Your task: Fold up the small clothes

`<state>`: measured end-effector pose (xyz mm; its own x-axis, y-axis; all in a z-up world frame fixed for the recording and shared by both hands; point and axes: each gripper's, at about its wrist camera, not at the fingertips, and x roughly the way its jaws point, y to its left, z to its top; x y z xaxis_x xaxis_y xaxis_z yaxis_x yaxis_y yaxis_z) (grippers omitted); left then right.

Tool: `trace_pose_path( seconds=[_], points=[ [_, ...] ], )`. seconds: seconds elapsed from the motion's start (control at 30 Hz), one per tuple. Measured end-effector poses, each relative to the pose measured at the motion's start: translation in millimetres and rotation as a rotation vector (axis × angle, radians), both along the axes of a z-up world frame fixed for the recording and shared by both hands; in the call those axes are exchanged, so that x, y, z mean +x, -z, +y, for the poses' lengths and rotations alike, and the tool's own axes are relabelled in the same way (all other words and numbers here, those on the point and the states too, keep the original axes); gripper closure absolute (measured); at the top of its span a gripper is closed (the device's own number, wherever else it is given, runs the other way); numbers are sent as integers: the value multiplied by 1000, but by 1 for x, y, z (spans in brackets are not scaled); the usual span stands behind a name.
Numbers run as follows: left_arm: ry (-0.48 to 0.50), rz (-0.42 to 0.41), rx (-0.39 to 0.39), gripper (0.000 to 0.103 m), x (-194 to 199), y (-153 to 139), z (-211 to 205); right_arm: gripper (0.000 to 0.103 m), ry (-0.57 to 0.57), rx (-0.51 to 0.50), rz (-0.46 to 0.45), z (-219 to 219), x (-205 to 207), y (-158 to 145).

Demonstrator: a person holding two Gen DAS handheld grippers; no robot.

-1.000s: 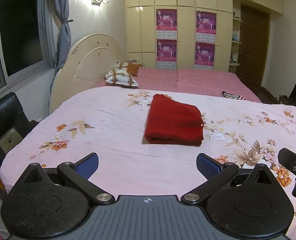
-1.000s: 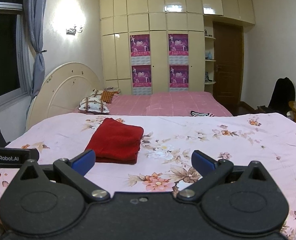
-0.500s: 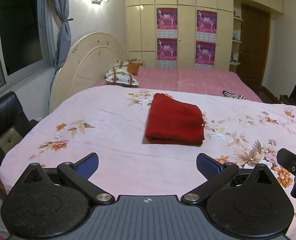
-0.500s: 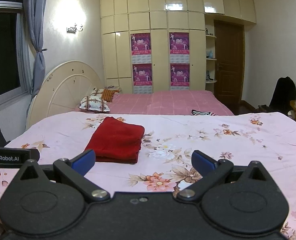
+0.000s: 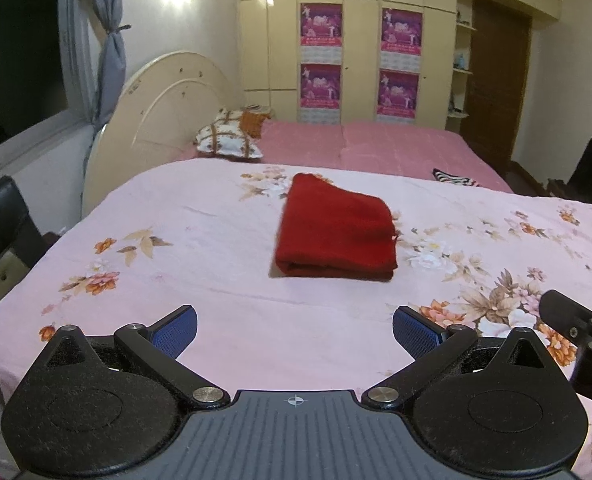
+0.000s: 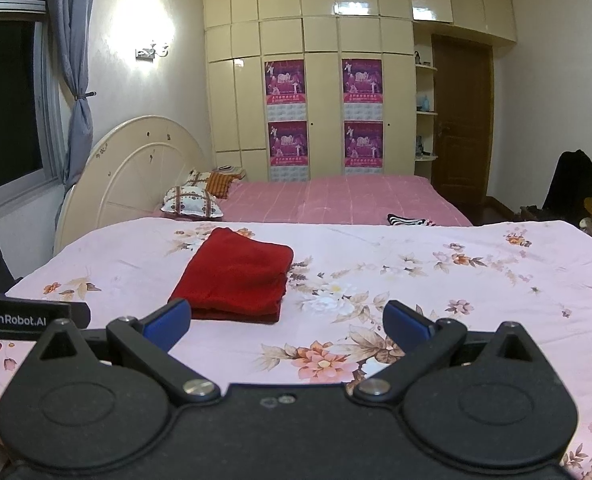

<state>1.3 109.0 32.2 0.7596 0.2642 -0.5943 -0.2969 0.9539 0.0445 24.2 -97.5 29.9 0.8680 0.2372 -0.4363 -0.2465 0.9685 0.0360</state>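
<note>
A red garment (image 5: 335, 230) lies folded into a flat rectangle on the pink floral bed cover (image 5: 176, 240); it also shows in the right wrist view (image 6: 236, 276). My left gripper (image 5: 294, 330) is open and empty, held well short of the garment near the bed's front edge. My right gripper (image 6: 286, 322) is open and empty, just in front of and to the right of the garment. The right gripper's body shows at the right edge of the left wrist view (image 5: 579, 328).
A second bed with a pink cover (image 6: 335, 200), pillows (image 6: 192, 204) and a striped cloth (image 6: 409, 221) lies behind. A round cream headboard (image 5: 164, 120) leans at the left. A black chair (image 5: 0, 232) stands at the left. Wardrobes and a door fill the back wall.
Both cameras have drifted slightly; the garment sits a little differently in view. Both grippers stay open and empty, and the garment has not moved on the bed.
</note>
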Motion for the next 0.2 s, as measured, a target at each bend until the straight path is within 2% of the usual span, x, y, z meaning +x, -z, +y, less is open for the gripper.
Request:
trace_pose_path(
  seconds=[0.2],
  points=[
    [-3, -26, 12, 0, 8, -1, 0, 1, -2, -5, 7, 3, 6, 3]
  ],
)
